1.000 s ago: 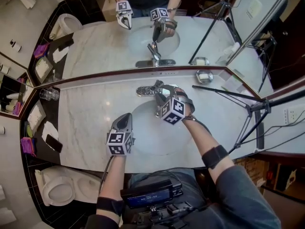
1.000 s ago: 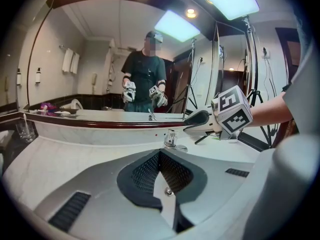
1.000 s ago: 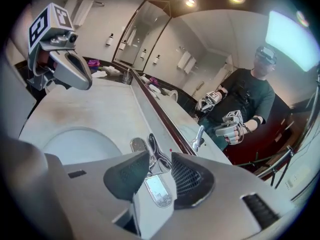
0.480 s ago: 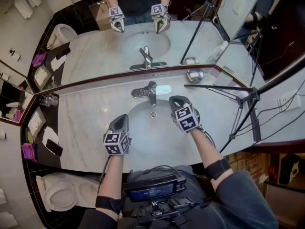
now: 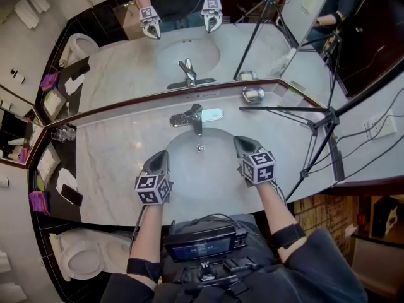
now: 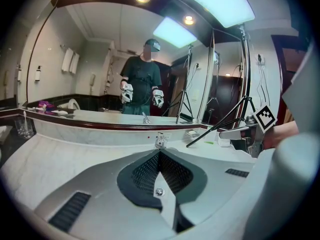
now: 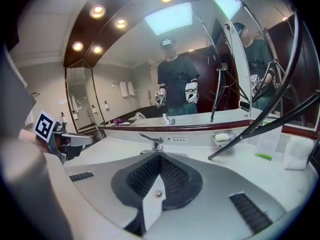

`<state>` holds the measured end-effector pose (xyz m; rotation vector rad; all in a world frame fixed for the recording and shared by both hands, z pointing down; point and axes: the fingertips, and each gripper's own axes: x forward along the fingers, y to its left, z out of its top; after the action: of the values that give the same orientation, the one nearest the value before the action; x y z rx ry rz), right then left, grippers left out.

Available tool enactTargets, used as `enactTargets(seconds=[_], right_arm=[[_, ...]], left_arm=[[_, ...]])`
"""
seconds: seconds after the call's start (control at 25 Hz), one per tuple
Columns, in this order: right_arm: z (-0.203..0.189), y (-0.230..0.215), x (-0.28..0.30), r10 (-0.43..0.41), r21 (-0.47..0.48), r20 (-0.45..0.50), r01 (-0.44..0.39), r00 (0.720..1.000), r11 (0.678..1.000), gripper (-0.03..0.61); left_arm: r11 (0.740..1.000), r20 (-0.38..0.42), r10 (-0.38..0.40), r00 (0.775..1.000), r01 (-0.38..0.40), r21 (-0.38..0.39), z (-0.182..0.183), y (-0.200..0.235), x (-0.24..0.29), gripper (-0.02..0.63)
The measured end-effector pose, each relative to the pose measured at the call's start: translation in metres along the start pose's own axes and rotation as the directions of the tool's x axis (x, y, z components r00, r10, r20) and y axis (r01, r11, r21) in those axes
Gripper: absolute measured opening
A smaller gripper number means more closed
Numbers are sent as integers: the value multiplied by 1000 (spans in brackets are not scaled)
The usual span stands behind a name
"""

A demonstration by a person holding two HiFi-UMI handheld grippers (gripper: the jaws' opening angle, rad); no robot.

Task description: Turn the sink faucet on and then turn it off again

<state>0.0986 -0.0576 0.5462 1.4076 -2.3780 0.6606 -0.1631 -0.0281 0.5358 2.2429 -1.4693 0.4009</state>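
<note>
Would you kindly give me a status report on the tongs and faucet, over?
Left tongs shut, empty, at the basin edge. Right tongs shut, empty, clear of the faucet. No stream visible. Nothing between tongs and faucet.

A pale marble bench [image 5: 120, 160] runs along the far wall, under a wide mirror [image 5: 120, 62] with a dark red frame. At the near left a white toilet [image 5: 77, 256] stands on a dark tiled floor [image 5: 101, 284]. A black tripod [image 5: 329, 120] stands at the right. The round ceiling lamps [image 7: 97, 10] are lit.
</note>
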Motion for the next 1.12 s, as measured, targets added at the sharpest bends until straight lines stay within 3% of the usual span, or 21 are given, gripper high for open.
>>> enactTargets(seconds=[0.36,0.6,0.88,1.12], right_arm=[[-16,-7,-6,-12,17,-6,12,1000,1000,20],[-15,-5,-1,-14,-28,-9,14,1000,999,20],[6,7,20,-35,-237,-17,30,999,971,25],[29,24,50,-8,-431,-51,-15,999,902,82]], left_arm=[[1000,2,-2,1000,2,-6,-3,-4,1,3],[1000,0,6,1000,-6,-4,-1,-3,1,3],[1000,-8,13,1000,-13,-4,-1,1,4,3],[1000,-12,19,1000,-19,-5,-1,6,8,3]])
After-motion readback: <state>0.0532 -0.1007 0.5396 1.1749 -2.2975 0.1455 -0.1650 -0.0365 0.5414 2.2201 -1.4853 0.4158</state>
